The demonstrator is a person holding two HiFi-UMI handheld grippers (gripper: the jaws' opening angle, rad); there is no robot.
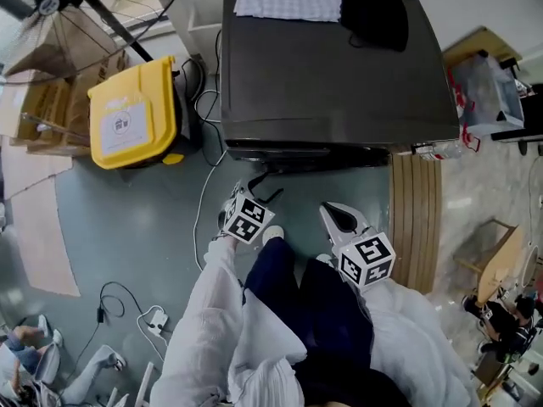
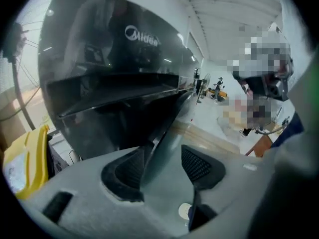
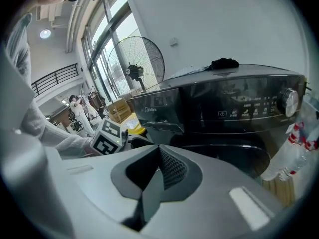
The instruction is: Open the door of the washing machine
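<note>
grey floor [image 1: 127,219] meets the washing machine's [image 1: 331,75] front edge, where i hold the left gripper [image 2: 164,151] parted and the right gripper [image 3: 159,151] closed on nothing.

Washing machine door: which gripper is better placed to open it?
Probably left. The left gripper has open jaws and sits nearer the front of the dark grey washing machine; the right gripper hangs farther back, jaws shut.

The grey-green floor [image 1: 127,227] carries the washing machine [image 1: 331,75]. Just left of the washing machine stands a yellow bin [image 1: 136,113], and along its right front corner lies a slatted wooden board [image 1: 416,219]. Well in front and to the left lie a cardboard sheet [image 1: 38,227] and a white power strip [image 1: 155,320] (cable attached).
</note>
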